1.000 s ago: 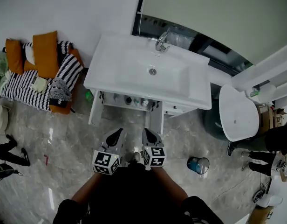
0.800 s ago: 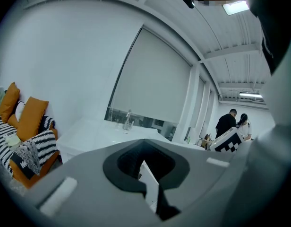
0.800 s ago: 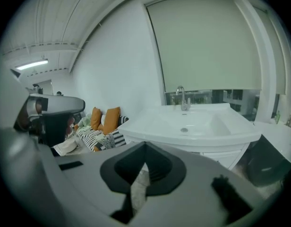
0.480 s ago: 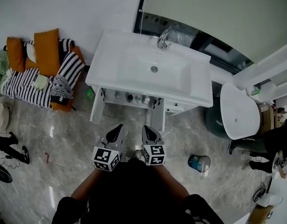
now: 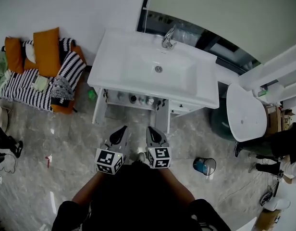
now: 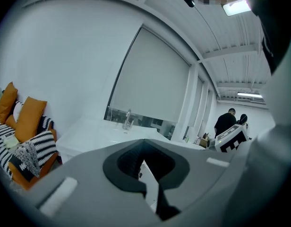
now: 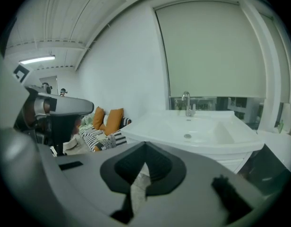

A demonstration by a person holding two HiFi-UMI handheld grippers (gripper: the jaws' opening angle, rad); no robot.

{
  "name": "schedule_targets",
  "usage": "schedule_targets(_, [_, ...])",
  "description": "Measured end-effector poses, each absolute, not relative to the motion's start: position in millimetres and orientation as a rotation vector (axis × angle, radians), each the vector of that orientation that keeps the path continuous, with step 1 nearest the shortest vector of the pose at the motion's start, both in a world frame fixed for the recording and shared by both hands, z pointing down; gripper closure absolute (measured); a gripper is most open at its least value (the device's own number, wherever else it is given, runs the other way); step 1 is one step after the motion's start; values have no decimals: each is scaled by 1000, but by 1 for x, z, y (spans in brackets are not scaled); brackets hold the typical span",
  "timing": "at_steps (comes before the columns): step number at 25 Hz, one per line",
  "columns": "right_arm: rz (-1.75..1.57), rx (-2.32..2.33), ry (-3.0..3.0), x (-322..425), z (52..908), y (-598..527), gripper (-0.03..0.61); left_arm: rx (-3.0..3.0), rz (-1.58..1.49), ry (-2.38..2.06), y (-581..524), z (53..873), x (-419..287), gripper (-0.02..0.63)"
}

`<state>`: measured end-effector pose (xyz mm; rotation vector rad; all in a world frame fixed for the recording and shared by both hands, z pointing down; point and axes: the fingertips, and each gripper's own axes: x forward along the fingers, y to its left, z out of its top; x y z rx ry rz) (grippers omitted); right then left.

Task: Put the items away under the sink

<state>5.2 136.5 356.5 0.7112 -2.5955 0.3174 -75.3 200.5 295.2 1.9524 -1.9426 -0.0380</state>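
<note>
The left gripper [image 5: 122,129] and right gripper [image 5: 151,129] are held near the person's body, fingers together on nothing, so stowing looks done or between items. Next would be fetching another item, if any remain. Only the head view shows the items [image 5: 138,99] sitting under the sink [image 5: 133,64]; both gripper views catch just its basin and tap [image 7: 187,103].

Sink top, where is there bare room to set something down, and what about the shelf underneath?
The sink top is bare on its wide left flat, between basin and left edge, and on the narrower strip right of the basin. The shelf underneath is crowded: a row of small items lines it.
</note>
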Motion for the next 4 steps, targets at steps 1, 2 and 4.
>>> schedule_targets(1, [316, 712, -2595, 4, 356, 137, 563, 1952, -37, -1941, 201, 296, -76, 607])
schedule_targets(2, [316, 713, -2594, 4, 357, 137, 563, 1953, -37, -1939, 201, 296, -77, 607])
schedule_targets(4, [315, 716, -2592, 3, 358, 138, 563, 1956, -36, -1935, 202, 297, -78, 607])
